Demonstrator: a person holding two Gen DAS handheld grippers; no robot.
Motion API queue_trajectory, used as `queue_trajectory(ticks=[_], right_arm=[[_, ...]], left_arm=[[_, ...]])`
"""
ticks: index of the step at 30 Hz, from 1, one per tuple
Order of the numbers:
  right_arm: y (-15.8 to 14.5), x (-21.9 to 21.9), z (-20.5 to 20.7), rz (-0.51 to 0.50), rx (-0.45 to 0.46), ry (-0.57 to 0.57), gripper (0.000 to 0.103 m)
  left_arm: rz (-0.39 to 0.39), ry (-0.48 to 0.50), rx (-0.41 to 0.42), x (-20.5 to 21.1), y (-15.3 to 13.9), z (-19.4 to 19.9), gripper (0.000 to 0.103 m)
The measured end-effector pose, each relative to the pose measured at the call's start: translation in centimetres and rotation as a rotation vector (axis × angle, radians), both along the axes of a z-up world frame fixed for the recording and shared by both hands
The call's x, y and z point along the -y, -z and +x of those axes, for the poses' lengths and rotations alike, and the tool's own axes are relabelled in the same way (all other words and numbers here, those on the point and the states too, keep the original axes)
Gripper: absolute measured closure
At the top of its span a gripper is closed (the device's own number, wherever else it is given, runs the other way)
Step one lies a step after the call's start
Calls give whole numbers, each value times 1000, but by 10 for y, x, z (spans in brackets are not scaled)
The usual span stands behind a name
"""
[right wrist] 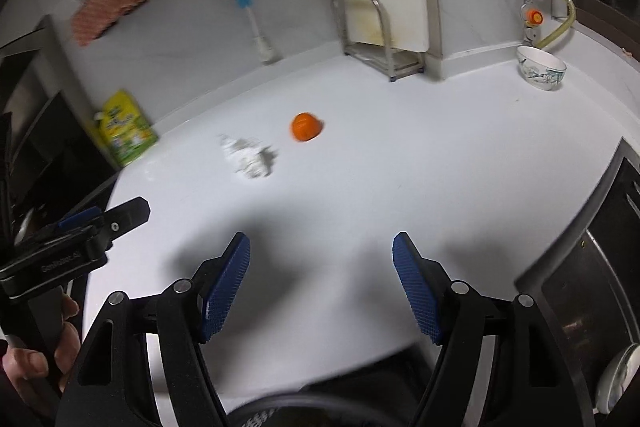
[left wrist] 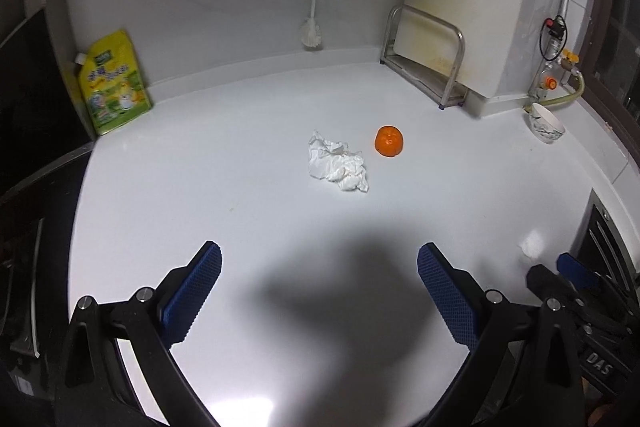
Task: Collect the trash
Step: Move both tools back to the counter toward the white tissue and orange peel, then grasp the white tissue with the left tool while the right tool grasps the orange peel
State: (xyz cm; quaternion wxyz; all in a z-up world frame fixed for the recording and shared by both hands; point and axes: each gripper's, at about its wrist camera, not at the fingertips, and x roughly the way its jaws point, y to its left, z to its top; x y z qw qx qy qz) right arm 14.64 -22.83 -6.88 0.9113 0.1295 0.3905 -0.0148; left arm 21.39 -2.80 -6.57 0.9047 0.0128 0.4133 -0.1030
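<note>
I am holding both claws tilted down over the white counter (left wrist: 200, 167). In the left wrist view, the left gripper (left wrist: 319, 259) is filling the bottom of the frame, its two blue pads standing wide apart with only bare counter and a dark shadow between them, so it is open and gripping nothing. In the right wrist view, the right gripper (right wrist: 321, 247) is sitting at the bottom centre in the same way, jaws spread wide and empty.

Farther up, at the middle of the left view, the crumpled white tissue (left wrist: 338, 167) is lying on the counter, and the orange fruit (left wrist: 389, 141) is standing just beside it to the right, not touching. Both are well apart from the claws.

At the far edge, I am seeing a yellow-green refill pouch (left wrist: 114, 83) at the left, a white brush with blue handle (left wrist: 314, 15) against the wall, a steel rack (left wrist: 426, 55) and a patterned bowl (left wrist: 546, 125) at the right.

The right view is showing what the left view is not: at the lower left, the person's hand (right wrist: 40, 359) holding the left gripper's handle. This view is blurred, so the tissue looks smeared there. The left view is showing only part of the right gripper at its lower right edge.
</note>
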Motion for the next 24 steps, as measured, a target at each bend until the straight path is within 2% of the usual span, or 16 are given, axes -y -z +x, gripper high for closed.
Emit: queue_trajectory(ticks=[5,11,19,24], right_arm=[[16,17,31,1,-21,59,32],[32,29,56,18,-29,104,32],[44,28,83,21,-38,114,32],[49,24,102,14,-44,109,32]], left_arm=[[21,21,-12,23,32,53,6],[3,5,-50,38,63,107,6],[27,-2,-71,43,85,145,9],[-1,24,-95,40,89,154,35]])
